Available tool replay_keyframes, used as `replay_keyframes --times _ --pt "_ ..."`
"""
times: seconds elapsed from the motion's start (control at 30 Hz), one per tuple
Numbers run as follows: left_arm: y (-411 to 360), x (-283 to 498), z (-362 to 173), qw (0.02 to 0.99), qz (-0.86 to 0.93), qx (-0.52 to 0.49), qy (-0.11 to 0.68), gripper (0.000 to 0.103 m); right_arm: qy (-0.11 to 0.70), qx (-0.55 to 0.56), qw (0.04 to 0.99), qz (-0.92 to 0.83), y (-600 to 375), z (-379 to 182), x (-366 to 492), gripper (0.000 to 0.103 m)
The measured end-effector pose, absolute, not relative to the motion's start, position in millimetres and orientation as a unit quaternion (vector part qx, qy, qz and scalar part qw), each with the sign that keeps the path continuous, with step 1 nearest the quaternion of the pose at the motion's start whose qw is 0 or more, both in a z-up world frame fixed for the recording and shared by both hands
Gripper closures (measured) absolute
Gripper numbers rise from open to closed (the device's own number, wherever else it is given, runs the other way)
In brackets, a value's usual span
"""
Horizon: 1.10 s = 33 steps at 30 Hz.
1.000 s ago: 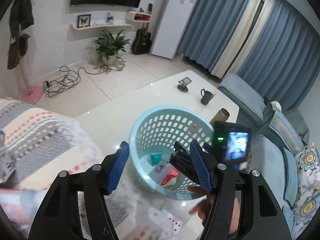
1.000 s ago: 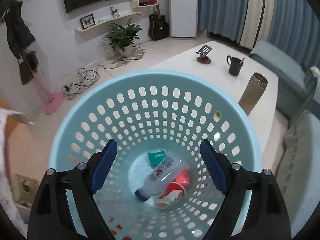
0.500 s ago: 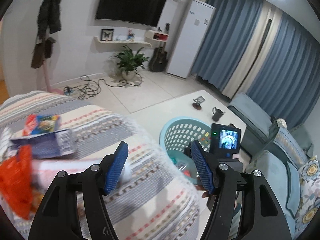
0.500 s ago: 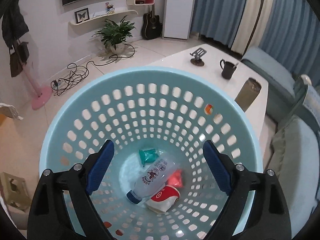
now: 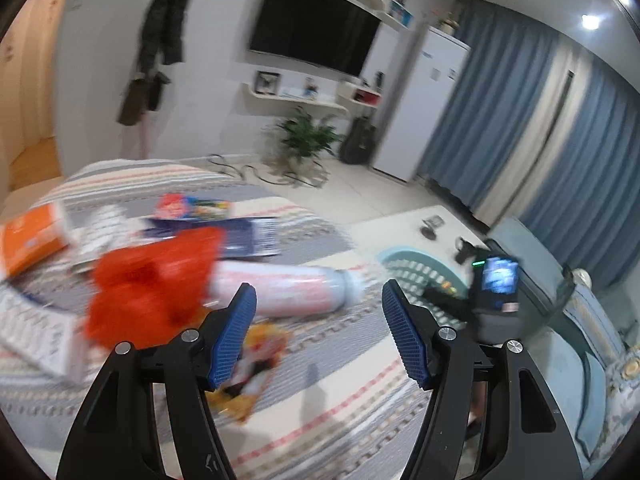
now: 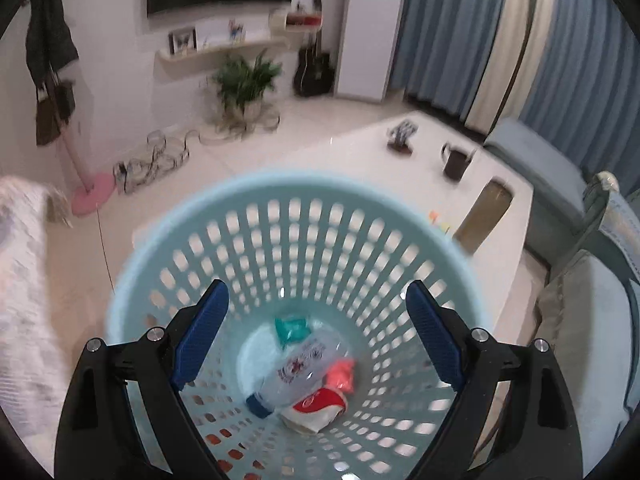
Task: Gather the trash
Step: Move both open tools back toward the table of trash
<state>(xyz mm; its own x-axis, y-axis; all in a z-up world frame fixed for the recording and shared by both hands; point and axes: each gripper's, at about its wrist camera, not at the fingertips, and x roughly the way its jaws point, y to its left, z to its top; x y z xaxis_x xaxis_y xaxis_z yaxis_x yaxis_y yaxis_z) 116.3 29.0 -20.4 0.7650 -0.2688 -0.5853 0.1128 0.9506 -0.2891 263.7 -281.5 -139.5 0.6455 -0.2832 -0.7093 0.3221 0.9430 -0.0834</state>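
Your left tongs stand released with nothing between the blue pads; the jaws have just been opening wider, which suits the bulky litter ahead of them. They point down over a striped blanket where the remaining trash lies: a pale pink-and-white bottle on its side at about 12 o'clock from the tips, a crumpled red bag touching its left end at 10 o'clock, and a yellow-orange wrapper just under the left pad at 8 o'clock. An orange box and a blue-edged carton sit farther back. All of this is motion-blurred, so finer detail cannot be made out. The bottle lies crosswise to the jaws, so closing on it would probably call for a roll of the wrist.

Your right tongs are also released and empty; their jaws have lately widened and now stand wide. They hang over the mouth of the pale blue basket, which stands on the white worktop. At the basket's bottom, around 6 o'clock from the tips, rest a clear bottle with a blue cap, a teal wrapper, a pink scrap and a red-and-white cup, all collected already. In the left view the basket sits at 2 o'clock, near the blanket's edge, presumably to keep each carry short.
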Motion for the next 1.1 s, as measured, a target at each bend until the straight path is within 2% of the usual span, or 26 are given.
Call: replay_keyframes --times 0.17,0.27,0.33,0.57,0.63,0.73,1.1 --pt "84.7 86.1 -20.1 0.939 -0.008 -0.138 0.314 0.032 0.324 0.031 0.941 -0.094 -250.2 -67.4 227.9 0.017" --pt "112.6 69.9 -25.4 0.94 0.081 -0.117 0.31 0.026 0.321 0.03 0.947 -0.007 -210.0 -40.3 206.6 0.015" --pt "126.7 64.6 -31.8 0.935 0.127 -0.1 0.314 0.026 0.318 0.02 0.947 0.041 -177.6 -31.6 191.2 0.014" --pt "148.5 72.8 -59.5 0.917 0.165 -0.086 0.352 0.024 0.324 -0.038 0.93 0.171 -65.5 -47.3 153.5 0.015" --pt "146.4 77.6 -61.9 0.914 0.181 -0.069 0.357 0.024 0.332 -0.045 0.922 0.197 -42.4 -57.9 149.0 0.02" --pt "147.3 80.8 -70.0 0.907 0.201 -0.045 0.367 0.024 0.343 -0.059 0.915 0.206 -26.2 -71.0 144.5 0.026" --pt "151.8 80.8 -82.6 0.903 0.204 -0.043 0.377 0.025 0.354 -0.051 0.908 0.218 -28.6 -75.9 149.4 0.026"
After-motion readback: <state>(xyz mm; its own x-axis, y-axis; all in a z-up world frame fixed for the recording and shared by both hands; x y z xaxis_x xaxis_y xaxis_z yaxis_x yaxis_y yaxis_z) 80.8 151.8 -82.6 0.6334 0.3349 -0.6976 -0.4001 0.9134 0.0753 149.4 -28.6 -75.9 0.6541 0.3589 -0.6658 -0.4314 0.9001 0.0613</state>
